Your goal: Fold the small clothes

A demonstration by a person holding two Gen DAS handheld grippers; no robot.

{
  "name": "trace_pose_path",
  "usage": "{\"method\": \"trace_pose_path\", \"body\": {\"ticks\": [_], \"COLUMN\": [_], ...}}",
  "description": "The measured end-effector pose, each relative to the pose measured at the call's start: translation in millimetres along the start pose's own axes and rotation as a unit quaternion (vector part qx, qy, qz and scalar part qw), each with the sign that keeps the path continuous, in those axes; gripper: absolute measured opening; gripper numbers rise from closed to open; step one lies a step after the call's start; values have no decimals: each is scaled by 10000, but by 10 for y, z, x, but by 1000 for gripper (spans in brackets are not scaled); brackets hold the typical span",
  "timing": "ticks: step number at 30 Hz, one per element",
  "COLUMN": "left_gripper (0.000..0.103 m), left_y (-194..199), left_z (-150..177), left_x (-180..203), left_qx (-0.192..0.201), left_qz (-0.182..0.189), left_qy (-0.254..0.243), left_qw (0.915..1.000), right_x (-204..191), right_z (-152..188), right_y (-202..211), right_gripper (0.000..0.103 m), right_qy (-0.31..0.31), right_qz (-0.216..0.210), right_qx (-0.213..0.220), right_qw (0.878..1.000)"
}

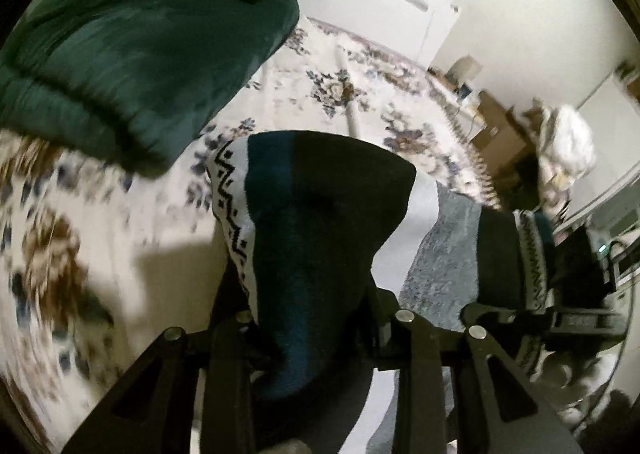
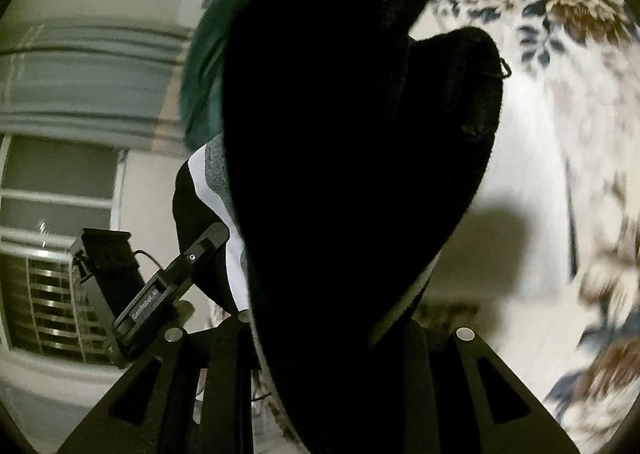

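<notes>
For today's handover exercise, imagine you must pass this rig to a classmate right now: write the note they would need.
Left claw: shut on one end of the patterned garment, a knit piece with dark, white and grey bands and a zigzag trim.
Right claw: shut on its dark far end; the cloth fills most of that camera.
The garment hangs lifted between both claws above the floral cover. A green cushion lies to the left in the left view.
Done: garment picked up at both ends.
Left: no fold is visible yet; lay it flat, fold it and set it down.
</notes>
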State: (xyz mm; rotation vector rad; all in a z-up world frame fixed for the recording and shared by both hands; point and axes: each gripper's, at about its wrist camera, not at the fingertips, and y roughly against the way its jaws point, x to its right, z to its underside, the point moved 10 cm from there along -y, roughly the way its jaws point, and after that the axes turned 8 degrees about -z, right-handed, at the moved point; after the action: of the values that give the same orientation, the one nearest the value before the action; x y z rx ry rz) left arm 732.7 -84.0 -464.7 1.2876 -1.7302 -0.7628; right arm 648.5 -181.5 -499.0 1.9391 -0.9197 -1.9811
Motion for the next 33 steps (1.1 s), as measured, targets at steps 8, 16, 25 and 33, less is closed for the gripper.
{"method": "trace_pose_path", "body": {"ticks": [8,16,25,33], "left_gripper": [87,101,103,103], "left_y": [-417,-35,488,1453], "left_z": [-223,-167,351,661], "left_x": [-150,-161,148,557], "left_qx": [-43,445,504,640], "left_qz": [-705,-1567,-1812,-1735], "left_qy": [-146,-505,-714,-755], "left_qw": [9974,9853,9796,9798], "right_x": [541,386,244,-455], "right_z": [-649,-802,128,802], "right_y": [-93,478,1492,2219], "right_gripper": [35,97,103,103], "right_qy": [-209,739,1201,1289], "right_qz": [815,2882,4738,4967], "right_qx": [-95,470,1361,1915], "right_qw": [9964,9536,8617,8366]}}
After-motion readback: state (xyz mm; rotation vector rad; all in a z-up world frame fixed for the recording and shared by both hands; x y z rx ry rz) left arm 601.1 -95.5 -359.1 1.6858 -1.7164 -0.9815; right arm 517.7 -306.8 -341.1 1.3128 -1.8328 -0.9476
